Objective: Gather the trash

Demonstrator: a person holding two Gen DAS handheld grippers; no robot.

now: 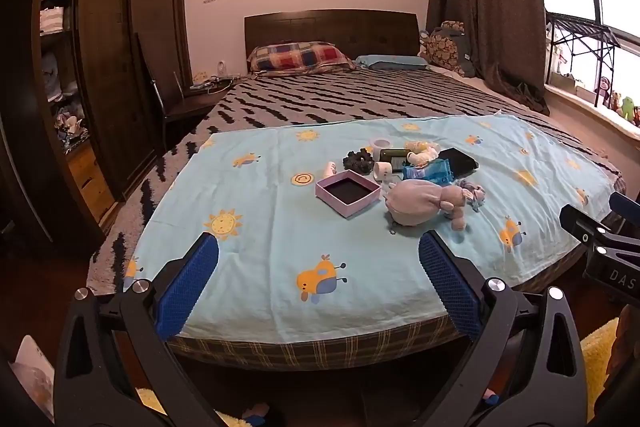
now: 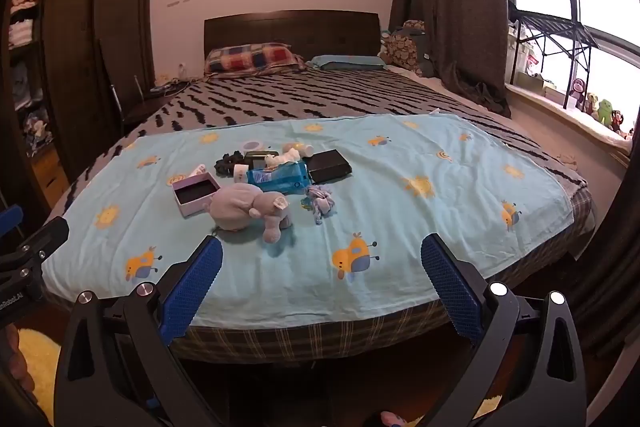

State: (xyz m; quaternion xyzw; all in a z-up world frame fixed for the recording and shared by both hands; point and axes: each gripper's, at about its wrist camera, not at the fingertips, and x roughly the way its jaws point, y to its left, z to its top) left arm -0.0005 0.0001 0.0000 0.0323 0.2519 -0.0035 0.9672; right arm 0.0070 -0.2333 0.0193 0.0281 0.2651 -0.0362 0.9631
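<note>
Left wrist view: left claw (image 1: 318,277) spread wide, empty; right claw (image 2: 322,277) likewise. Ahead on the bed's blue sheet (image 1: 256,267) lies the clutter, blue wrapper (image 2: 278,178) included, probably nearer the right claw.

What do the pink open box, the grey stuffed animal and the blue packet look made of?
Pink box: likely matte cardboard, with crisp straight walls and a dark lining that may be foam or velvet. Stuffed animal: soft plush fabric, fuzzy and rounded. Blue packet: probably thin plastic film, crinkled and slightly glossy.
</note>
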